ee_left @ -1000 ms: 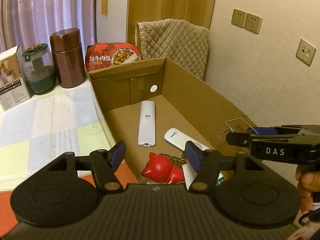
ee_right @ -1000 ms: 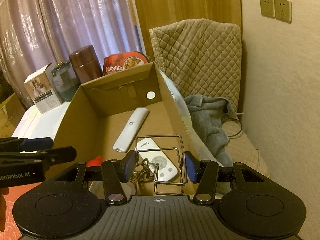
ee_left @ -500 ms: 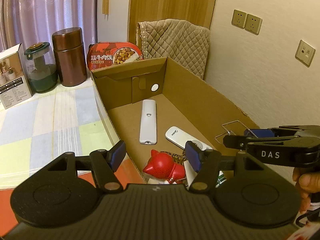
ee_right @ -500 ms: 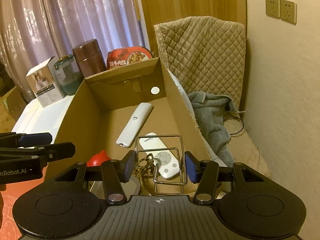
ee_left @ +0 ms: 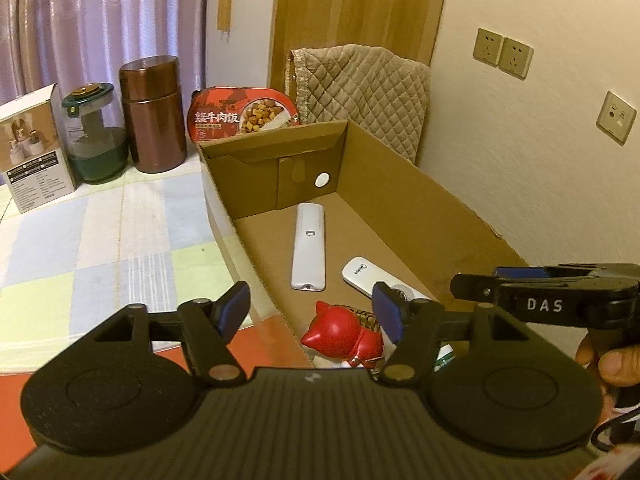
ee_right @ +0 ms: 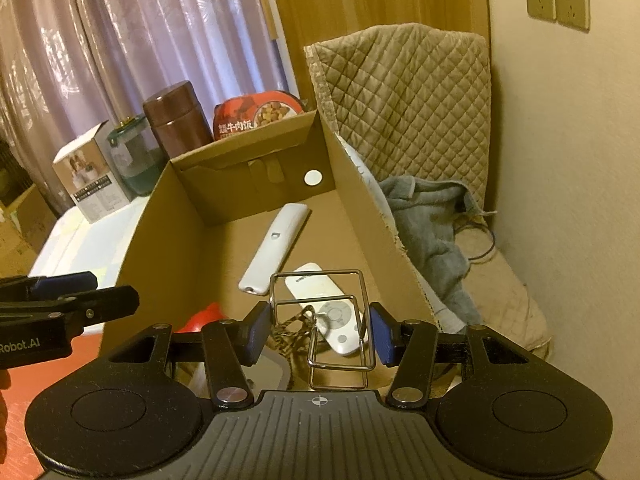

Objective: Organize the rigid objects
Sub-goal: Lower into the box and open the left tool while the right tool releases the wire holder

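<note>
An open cardboard box [ee_left: 404, 184] [ee_right: 148, 220] holds a long white remote [ee_left: 308, 246] [ee_right: 276, 248], a short white remote with buttons [ee_left: 368, 274] [ee_right: 328, 312], a red cat-shaped figure [ee_left: 342, 332] [ee_right: 204, 316] and a braided cord [ee_right: 296, 320]. My right gripper [ee_right: 318, 332] is shut on a bent wire rack [ee_right: 332, 320], held over the box's near end. In the left wrist view the rack is hidden behind that gripper [ee_left: 540, 296]. My left gripper [ee_left: 310, 312] is open and empty above the box's near left wall.
On the checked tablecloth [ee_left: 100, 248] left of the box stand a brown canister [ee_left: 154, 114], a green-lidded glass jar [ee_left: 94, 136], a white carton [ee_left: 34, 152] and a red food bowl [ee_left: 244, 114]. A quilted chair [ee_right: 404, 92] with a grey towel [ee_right: 432, 232] stands on the right.
Both grippers have pulled back and risen slightly, so more of the box shows. The wire rack stays in my right gripper. The left gripper stays open.
</note>
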